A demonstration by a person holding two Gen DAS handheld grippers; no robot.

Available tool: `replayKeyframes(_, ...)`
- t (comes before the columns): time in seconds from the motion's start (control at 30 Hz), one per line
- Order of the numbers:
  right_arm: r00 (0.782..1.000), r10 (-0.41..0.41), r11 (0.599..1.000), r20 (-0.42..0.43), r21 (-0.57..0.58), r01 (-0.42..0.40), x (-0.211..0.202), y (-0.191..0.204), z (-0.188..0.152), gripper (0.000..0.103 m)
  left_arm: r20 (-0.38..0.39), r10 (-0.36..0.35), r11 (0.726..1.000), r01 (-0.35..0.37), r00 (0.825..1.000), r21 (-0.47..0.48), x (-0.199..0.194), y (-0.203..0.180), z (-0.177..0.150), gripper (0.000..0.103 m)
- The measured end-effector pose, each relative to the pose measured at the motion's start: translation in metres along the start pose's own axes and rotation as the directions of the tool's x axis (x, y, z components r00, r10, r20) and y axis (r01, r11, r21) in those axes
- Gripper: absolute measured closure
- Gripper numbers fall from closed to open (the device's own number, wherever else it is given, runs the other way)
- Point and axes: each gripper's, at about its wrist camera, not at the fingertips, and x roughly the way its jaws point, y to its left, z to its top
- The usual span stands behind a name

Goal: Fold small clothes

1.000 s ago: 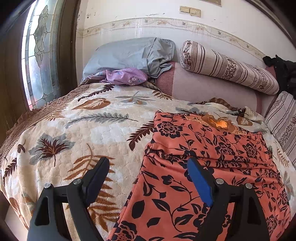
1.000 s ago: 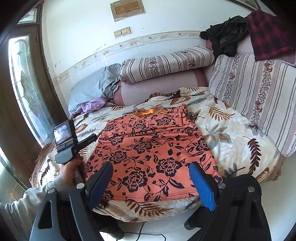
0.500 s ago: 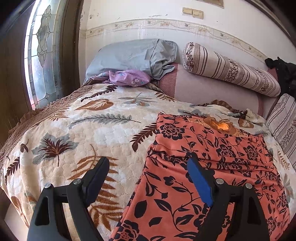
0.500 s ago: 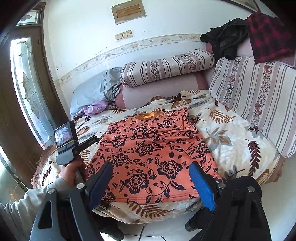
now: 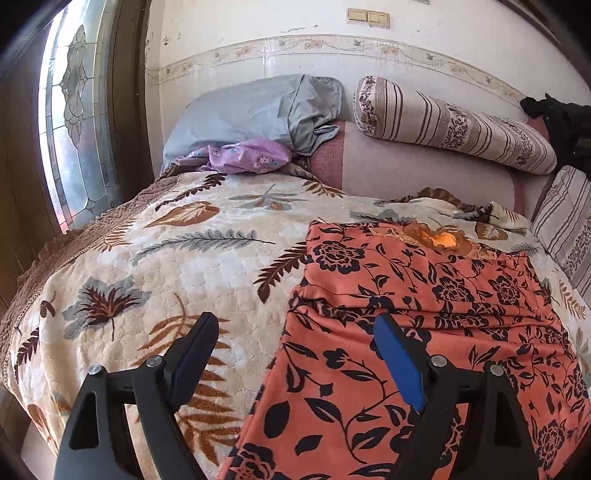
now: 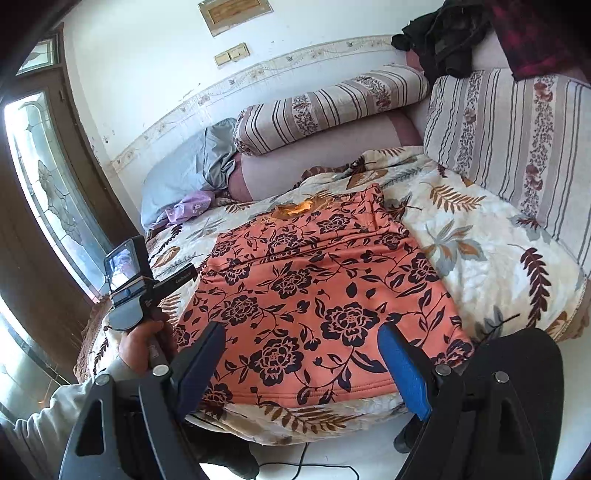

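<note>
An orange garment with a black flower print (image 6: 314, 295) lies spread flat on the leaf-patterned blanket (image 6: 480, 236); it also shows in the left wrist view (image 5: 424, 332), with a crosswise crease at mid-length. My left gripper (image 5: 295, 350) is open and empty, hovering over the garment's left edge near the front; its body shows in the right wrist view (image 6: 147, 284), held in a hand. My right gripper (image 6: 299, 362) is open and empty, above the garment's near hem.
A grey pillow (image 5: 255, 110) and a purple cloth (image 5: 247, 158) lie at the back left. A striped bolster (image 5: 450, 125) and striped back cushion (image 6: 517, 140) line the back and right. Dark clothes (image 6: 443, 33) hang at the top right. A stained-glass window (image 5: 74, 129) is left.
Both grippers have drifted slightly, so the garment sits a little lower and nearer in the views. Both stay open and empty. The garment has not moved.
</note>
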Motion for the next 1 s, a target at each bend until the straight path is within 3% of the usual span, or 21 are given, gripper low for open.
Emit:
replayKeyframes(0.23, 0.991, 0.092, 0.987, -0.098, 0.139, -0.078, 0.055, -0.035, -0.008, 0.016, -0.001, 0.086, 0.996, -0.086, 0.996, 0.014, -0.014, 0.043, -0.013, 0.017)
replayKeyframes(0.4, 0.978, 0.147, 0.960, -0.148, 0.260, -0.105, 0.085, -0.059, -0.015, 0.016, -0.060, 0.126, 0.992, -0.126, 0.990, -0.004, -0.026, 0.067, -0.026, 0.017)
replayKeyframes(0.53, 0.969, 0.181, 0.954, -0.167, 0.270, -0.132, 0.094, -0.060, -0.018, 0.016, -0.101, 0.098, 0.992, -0.106, 0.990, -0.069, -0.042, 0.072, -0.034, 0.017)
replayKeyframes(1.0, 0.982, 0.165, 0.952, -0.092, 0.276, -0.134, 0.064, -0.063, -0.015, 0.016, -0.150, -0.058, 0.996, 0.048, 0.987, -0.075, -0.094, 0.041, -0.053, 0.017)
